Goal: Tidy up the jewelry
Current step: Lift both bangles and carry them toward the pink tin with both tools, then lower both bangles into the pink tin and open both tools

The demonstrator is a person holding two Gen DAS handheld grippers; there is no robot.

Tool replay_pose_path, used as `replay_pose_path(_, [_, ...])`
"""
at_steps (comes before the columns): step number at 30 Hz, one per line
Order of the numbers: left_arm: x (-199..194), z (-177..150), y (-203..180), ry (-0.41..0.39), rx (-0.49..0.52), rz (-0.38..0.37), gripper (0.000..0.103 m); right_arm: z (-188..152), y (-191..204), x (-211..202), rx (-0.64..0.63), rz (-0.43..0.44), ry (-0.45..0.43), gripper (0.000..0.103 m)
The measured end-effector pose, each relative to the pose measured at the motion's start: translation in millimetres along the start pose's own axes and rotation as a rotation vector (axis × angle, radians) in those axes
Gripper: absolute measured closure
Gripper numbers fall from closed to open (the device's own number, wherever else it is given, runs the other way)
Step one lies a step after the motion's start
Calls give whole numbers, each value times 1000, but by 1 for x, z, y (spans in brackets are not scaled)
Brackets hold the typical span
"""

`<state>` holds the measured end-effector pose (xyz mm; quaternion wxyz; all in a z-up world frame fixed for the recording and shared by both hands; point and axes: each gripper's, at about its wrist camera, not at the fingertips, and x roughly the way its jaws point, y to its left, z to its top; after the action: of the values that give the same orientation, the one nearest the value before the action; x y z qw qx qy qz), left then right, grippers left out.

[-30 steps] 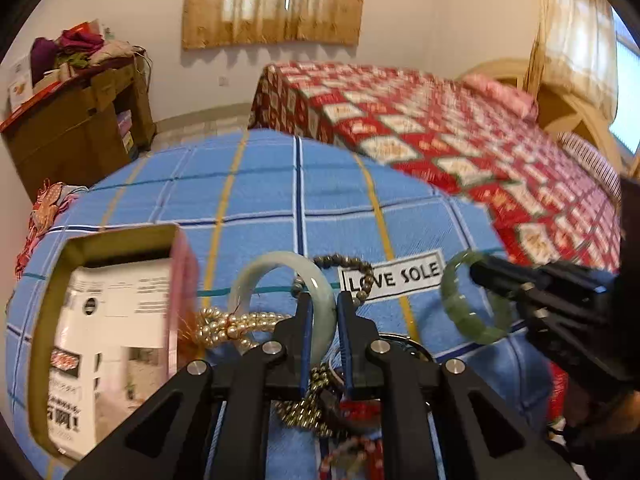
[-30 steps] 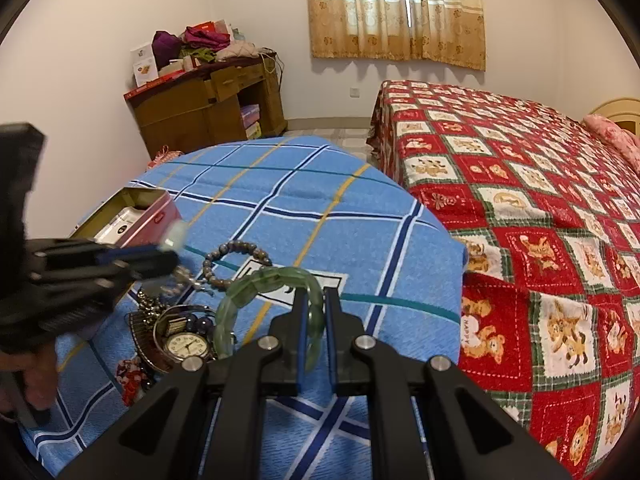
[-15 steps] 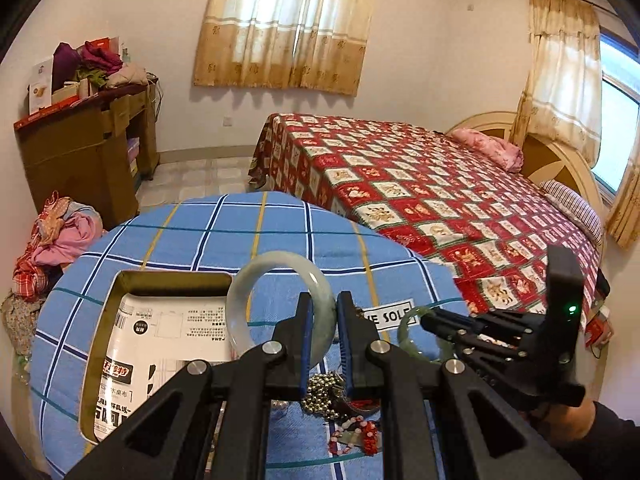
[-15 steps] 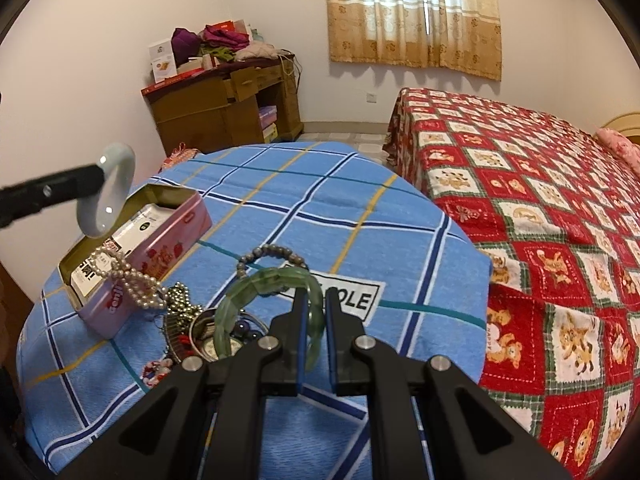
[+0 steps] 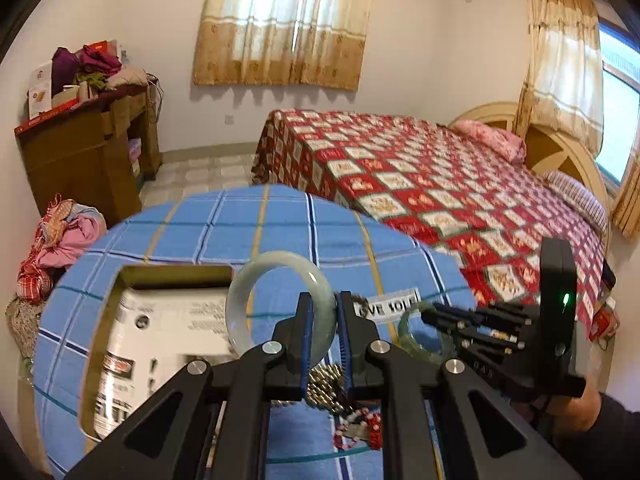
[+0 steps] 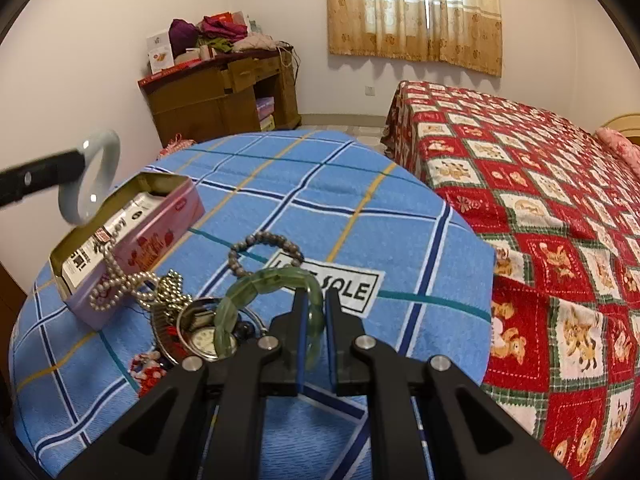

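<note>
Left wrist view: your left tool (image 5: 322, 320) is clamped on the pale jade bangle (image 5: 280, 304), gripping its rim at about 4 o'clock. The ring stands upright, its opening facing the camera, and it hangs in the air just right of the open tin (image 5: 160, 332). The tin looks empty of jewelry here, so you are early: nothing visibly stowed. At 3 o'clock your right tool (image 5: 430, 314) carries the green bangle (image 5: 424, 340).

Right wrist view: your right tool (image 6: 316, 320) pinches the green bangle (image 6: 264, 300) at its right side; the ring tilts up and leftward above the table (image 6: 320, 200). At 9 o'clock the pale bangle (image 6: 90, 178) hovers over the tin's (image 6: 152, 232) far end. A pearl strand (image 6: 120, 284) drapes over the tin's wall; the pocket watch (image 6: 204, 336), bead bracelet (image 6: 264, 250) and red charm (image 6: 148, 368) remain to be sorted.
</note>
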<state>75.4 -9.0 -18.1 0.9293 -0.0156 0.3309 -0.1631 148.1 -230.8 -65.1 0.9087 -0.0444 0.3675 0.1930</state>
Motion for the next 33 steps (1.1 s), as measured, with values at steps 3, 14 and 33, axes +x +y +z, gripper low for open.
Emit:
replay_pose_path(3, [15, -15, -15, 39, 40, 14, 92, 0, -3, 0, 4, -6, 2, 92])
replay_pose_path(14, [-3, -19, -37, 12, 148, 51, 92, 13, 5, -5, -11, 12, -13, 92])
replay_pose_path(33, [-10, 8, 115, 1, -47, 269, 91, 89, 118, 34, -220, 172, -7, 92])
